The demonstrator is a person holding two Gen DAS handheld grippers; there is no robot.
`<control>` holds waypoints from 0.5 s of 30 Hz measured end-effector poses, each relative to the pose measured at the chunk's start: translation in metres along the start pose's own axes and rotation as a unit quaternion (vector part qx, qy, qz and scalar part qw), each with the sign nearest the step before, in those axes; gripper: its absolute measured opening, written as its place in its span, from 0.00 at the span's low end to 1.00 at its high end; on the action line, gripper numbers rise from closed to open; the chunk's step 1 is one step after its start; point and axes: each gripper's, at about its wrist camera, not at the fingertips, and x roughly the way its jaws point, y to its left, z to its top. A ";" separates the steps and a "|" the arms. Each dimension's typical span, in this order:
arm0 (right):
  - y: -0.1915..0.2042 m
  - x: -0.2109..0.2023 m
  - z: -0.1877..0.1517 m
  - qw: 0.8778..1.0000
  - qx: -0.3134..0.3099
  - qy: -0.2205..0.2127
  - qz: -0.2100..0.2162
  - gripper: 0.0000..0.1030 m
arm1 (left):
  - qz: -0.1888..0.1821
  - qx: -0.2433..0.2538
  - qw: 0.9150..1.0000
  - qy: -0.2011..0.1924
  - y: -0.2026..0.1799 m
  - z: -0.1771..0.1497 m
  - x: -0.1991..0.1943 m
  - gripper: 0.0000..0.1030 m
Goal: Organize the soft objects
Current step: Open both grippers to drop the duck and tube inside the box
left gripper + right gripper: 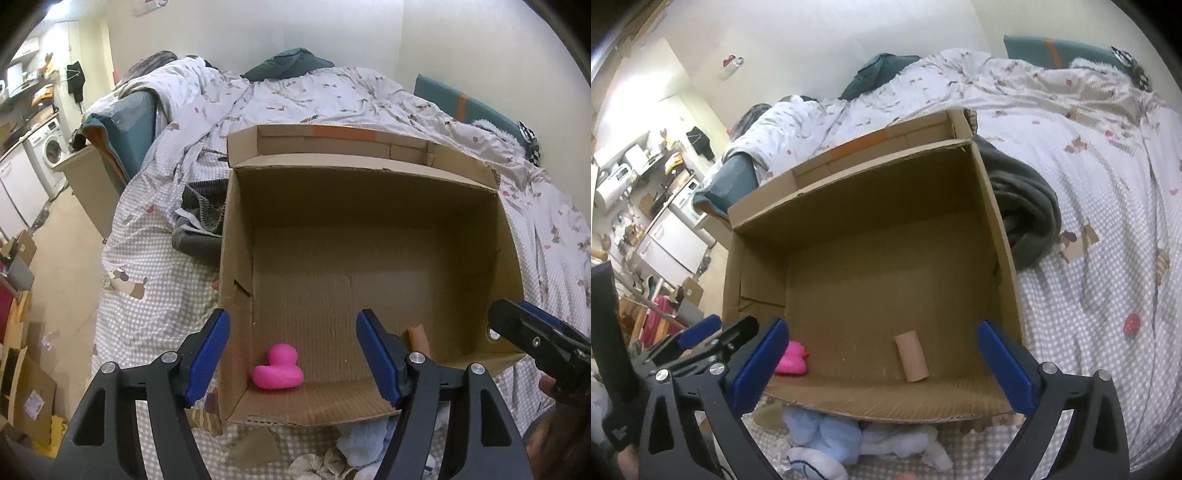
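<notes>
We see cream walls [461, 44], a quilt-covered bed [332, 99] mid-frame, and a washing machine [51, 151] at left.

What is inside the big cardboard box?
Inside the cardboard box lie a pink duck toy near one front corner and a brown cardboard tube on the floor. The rest of the floor looks bare, though the gripper fingers cover small parts near the front.
</notes>
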 end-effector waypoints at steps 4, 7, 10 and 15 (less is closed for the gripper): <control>0.001 -0.002 -0.001 1.000 -0.007 -0.017 -0.002 1.00 | 0.016 -0.010 1.000 -0.003 0.003 0.001 -0.002 0.67; 0.002 -0.002 -0.003 1.000 -0.012 -0.015 -0.001 1.00 | 0.022 -0.007 1.000 -0.001 0.003 0.001 -0.002 0.67; 0.003 -0.002 -0.003 1.000 -0.010 -0.006 0.010 1.00 | 0.007 -0.006 1.000 -0.005 0.003 0.000 -0.005 0.67; 0.006 -0.003 -0.002 1.000 -0.017 -0.004 0.006 1.00 | -0.002 -0.006 1.000 -0.010 0.003 -0.001 -0.009 0.67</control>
